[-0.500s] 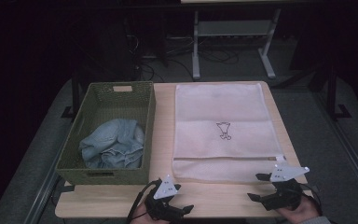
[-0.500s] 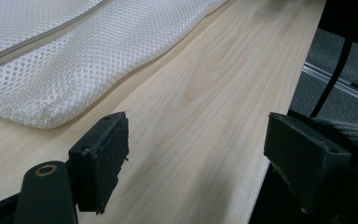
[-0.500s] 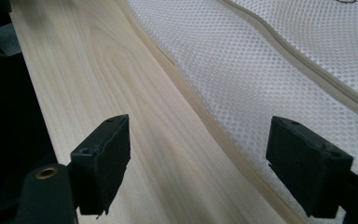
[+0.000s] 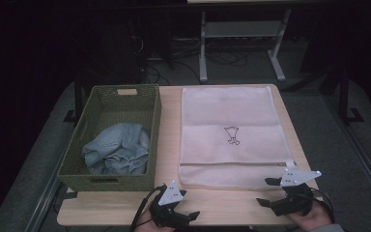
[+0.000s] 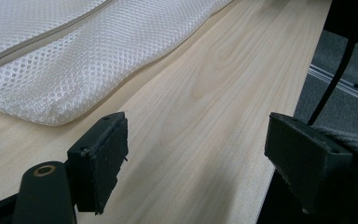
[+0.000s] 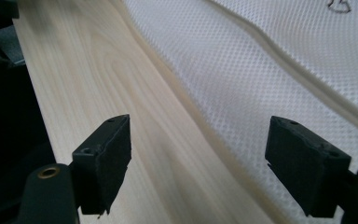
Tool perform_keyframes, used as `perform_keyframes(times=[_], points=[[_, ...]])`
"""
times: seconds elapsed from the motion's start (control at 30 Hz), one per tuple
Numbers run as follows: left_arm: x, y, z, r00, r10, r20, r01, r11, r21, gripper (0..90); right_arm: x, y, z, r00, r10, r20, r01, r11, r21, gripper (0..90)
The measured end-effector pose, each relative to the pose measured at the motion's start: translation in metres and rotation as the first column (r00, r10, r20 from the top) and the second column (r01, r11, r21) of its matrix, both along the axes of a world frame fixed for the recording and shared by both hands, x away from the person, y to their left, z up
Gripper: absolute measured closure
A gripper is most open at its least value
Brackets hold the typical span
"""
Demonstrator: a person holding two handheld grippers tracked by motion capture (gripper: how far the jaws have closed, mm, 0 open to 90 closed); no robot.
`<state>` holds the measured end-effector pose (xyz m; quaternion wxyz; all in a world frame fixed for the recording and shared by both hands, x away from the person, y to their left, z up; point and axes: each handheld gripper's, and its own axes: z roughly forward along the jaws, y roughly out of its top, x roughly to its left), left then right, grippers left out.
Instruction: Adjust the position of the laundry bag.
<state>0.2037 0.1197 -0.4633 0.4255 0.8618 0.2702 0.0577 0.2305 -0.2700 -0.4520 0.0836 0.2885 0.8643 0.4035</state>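
The mesh bag point(image 4: 232, 135) lies flat on the right half of the table point(image 4: 169, 145), its zipper running across near the front edge and a small dark mark at its centre. A green basket point(image 4: 152, 121) stands just beside it on the left and holds crumpled denim point(image 4: 117, 153).

The left hand-held gripper point(image 4: 186, 208) sits at the table's front edge, near the bag's front left corner but apart from it. In the left gripper view, its jaws stand wide apart over bare wood, with the bag's rounded corner point(image 5: 51, 107) lying ahead of the left jaw and nothing between the pads.

The right hand-held gripper point(image 4: 268, 191) sits at the front right, just beside the bag's front right corner. In the right gripper view, its jaws are likewise wide apart, the left one over wood and the right one over the mesh point(image 6: 279, 84); whether it touches the fabric cannot be told. Neither tool holds anything.
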Motion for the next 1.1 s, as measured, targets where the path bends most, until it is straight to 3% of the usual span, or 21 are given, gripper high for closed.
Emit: perform_keyframes(times=[0.33,0.57,0.83,1.1], points=[[-0.001,-0.003,0.001,0.9997,-0.014,0.018,0.014,0.9999,0.000,20.9,0.023,0.004,0.021,0.9994,0.021,0.029,-0.021,1.000,-0.022,21.8],[-0.002,-0.002,0.003,0.9995,-0.015,0.029,0.016,0.9998,-0.009,20.9,0.056,0.013,0.034,0.9989,0.040,0.026,-0.040,0.999,-0.031,22.6],[-0.003,-0.004,0.003,0.9992,-0.024,0.031,0.025,0.9997,-0.008,20.9,0.091,0.028,0.048,0.9973,0.073,0.009,-0.072,0.995,-0.074,22.6],[-0.004,-0.005,0.003,0.9991,-0.031,0.030,0.031,0.9995,-0.007,20.9,0.114,0.038,0.056,0.9954,0.096,0.002,-0.095,0.990,-0.100,22.6]])
